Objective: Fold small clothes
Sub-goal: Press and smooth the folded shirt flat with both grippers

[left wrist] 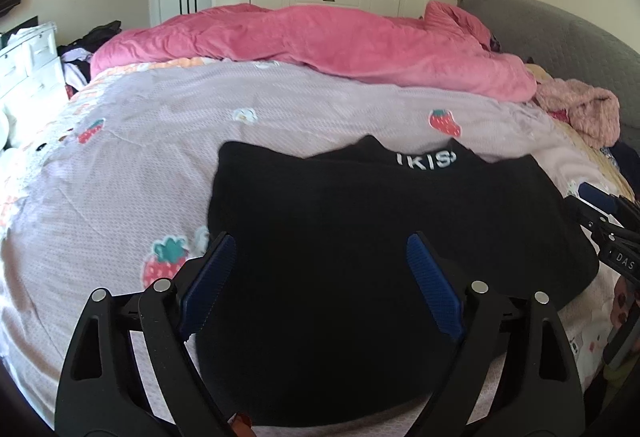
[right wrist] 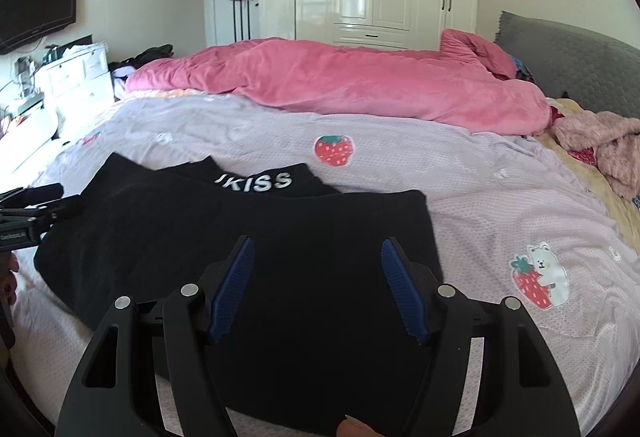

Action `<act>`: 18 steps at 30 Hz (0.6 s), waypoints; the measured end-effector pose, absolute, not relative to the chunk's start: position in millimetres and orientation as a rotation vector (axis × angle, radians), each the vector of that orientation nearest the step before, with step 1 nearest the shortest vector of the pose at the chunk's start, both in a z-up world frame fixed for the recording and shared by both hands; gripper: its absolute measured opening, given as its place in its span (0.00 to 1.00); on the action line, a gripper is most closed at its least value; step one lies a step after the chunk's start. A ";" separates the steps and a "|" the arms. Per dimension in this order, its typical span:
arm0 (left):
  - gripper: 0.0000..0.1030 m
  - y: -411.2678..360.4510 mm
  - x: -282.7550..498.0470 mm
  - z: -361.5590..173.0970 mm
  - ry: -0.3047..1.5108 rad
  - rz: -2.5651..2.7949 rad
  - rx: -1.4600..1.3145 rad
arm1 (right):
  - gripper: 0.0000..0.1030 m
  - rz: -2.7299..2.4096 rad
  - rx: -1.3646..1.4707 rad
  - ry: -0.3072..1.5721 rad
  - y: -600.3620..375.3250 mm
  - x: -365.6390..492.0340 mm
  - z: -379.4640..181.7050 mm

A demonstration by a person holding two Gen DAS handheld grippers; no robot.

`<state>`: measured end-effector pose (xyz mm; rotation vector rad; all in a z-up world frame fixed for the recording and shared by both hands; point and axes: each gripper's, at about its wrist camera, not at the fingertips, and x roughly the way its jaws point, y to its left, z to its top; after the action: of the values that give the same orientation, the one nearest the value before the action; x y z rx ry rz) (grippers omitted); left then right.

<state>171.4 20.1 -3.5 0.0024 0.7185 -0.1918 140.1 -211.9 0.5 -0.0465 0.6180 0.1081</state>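
black garment [left wrist: 380, 237] on bed [left wrist: 120, 177] | judged soft, light, limp | best pinched at near corners | left gripper [left wrist: 320, 269] and right gripper [right wrist: 318, 277] fingers spread wide, nothing held

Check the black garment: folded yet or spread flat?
Partly folded: the black garment lies on the bedspread with an upper layer overlapping the lettered waistband. Neither gripper holds it.

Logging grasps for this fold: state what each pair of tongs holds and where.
Nothing is held. The left tongs and right tongs both stand open above the black garment, with no cloth between their pads.
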 end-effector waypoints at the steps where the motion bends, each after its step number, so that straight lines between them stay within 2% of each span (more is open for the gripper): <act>1: 0.78 17.3 171.0 -6.2 0.730 -0.199 0.007 | 0.63 0.112 -0.048 0.622 -210.2 139.0 -0.7; 9: 0.81 4.1 162.1 -18.9 0.773 -0.209 0.037 | 0.63 0.150 -0.056 0.673 -196.3 135.5 -15.6; 12: 0.81 -0.3 165.3 -37.9 0.849 -0.180 0.089 | 0.63 0.134 -0.055 0.731 -196.2 137.9 -25.6; 14: 0.81 -1.4 164.3 -45.7 0.848 -0.178 0.112 | 0.68 0.140 -0.025 0.790 -199.7 141.6 -36.1; 18: 0.81 -0.6 163.2 -44.1 0.843 -0.178 0.103 | 0.69 0.149 0.024 0.829 -205.3 145.9 -49.2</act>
<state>163.2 -0.6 -44.1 0.1029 0.8429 -0.1776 145.9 -205.3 -49.2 0.0245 0.8289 0.1490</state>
